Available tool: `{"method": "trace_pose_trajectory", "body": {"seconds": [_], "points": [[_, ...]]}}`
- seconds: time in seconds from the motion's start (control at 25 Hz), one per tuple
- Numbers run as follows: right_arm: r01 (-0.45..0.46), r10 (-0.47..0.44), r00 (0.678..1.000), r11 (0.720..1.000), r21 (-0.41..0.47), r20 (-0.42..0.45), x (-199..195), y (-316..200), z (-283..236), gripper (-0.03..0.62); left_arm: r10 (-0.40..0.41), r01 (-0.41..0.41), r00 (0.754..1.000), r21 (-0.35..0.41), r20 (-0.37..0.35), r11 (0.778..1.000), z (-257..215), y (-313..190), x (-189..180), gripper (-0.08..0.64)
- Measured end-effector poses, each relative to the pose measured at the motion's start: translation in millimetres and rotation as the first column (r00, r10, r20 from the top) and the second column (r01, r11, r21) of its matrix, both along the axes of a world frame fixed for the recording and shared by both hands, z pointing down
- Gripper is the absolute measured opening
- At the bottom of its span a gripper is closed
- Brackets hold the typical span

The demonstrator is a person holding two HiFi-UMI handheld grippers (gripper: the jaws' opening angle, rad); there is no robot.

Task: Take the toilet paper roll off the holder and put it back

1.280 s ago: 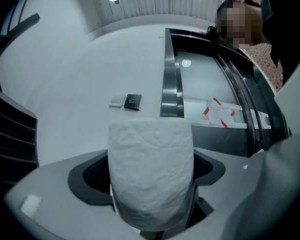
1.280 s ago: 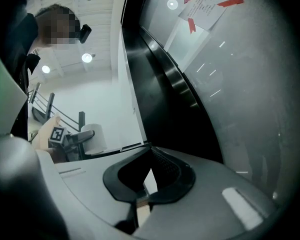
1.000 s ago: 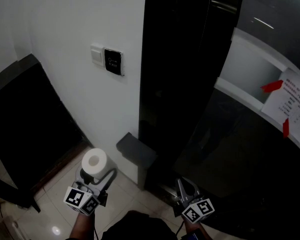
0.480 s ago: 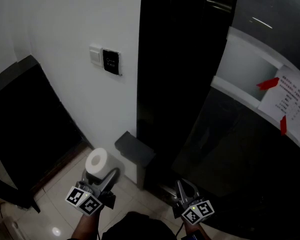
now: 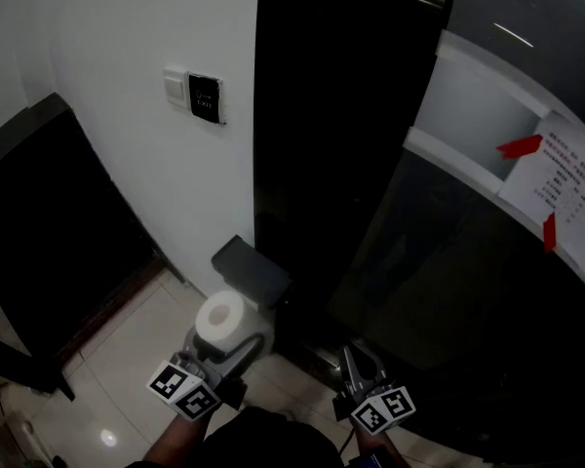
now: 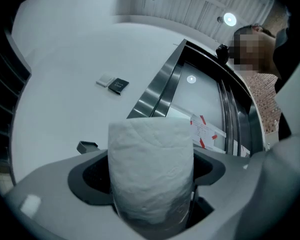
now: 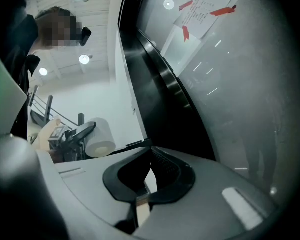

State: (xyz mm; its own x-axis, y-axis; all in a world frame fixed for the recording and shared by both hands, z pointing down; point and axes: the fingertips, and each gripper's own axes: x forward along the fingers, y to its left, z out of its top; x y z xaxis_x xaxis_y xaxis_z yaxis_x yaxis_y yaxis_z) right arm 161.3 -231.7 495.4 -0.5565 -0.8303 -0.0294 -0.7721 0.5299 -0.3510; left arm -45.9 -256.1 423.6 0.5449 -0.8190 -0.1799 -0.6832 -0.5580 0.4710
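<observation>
— Rightward and toward the wall: the left gripper (image 5: 222, 342) has carried the toilet paper roll (image 5: 221, 318) from over the pale floor tiles (image 5: 117, 359) up to the dark holder (image 5: 252, 269).
— Is it touching the holder?
— It sits just below the holder's near edge in the head view (contact I cannot tell).
— And the grip?
— The jaws are clamped on the roll's sides. It stands upright between them, with its hollow core facing up.
— What about the right gripper (image 5: 357, 364)?
— It is low beside the black panel (image 5: 331, 164), about where it was. Its fingers are drawn together with nothing between them.
— Anything else on the walls?
— A switch plate (image 5: 193, 96) is on the white wall above the holder. A paper notice (image 5: 556, 178), taped in red, is on the glossy surface at right.
</observation>
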Motion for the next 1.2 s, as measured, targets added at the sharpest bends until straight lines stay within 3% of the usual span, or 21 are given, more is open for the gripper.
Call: {"method": "trace_pose_trajectory", "body": {"seconds": [0.32, 0.6, 0.88, 1.2], "points": [[-0.005, 0.005, 1.0, 1.0, 0.009, 0.003, 13.5, 12.8, -2.4, 0.012, 0.114, -0.124, 0.984, -0.066, -0.134, 0.99, 19.4, 9.1, 50.2, 0.457], [-0.026, 0.027, 1.0, 0.999, 0.023, -0.009, 25.9, 18.0, -8.0, 0.012, 0.167, -0.225, 0.934, -0.159, -0.317, 0.961, 46.1, 10.4, 72.0, 0.457], [0.003, -0.002, 1.0, 0.999, 0.05, -0.023, 18.2, 14.3, -17.7, 0.012, 0.182, -0.253, 0.933, -0.203, -0.312, 0.946, 73.7, -1.3, 86.1, 0.457], [0.052, -0.051, 0.998, 0.998, 0.032, -0.028, 1.8, 11.2, -11.9, 0.014, 0.21, -0.32, 0.905, -0.266, -0.371, 0.909, 110.0, -6.6, 102.6, 0.457]]}}
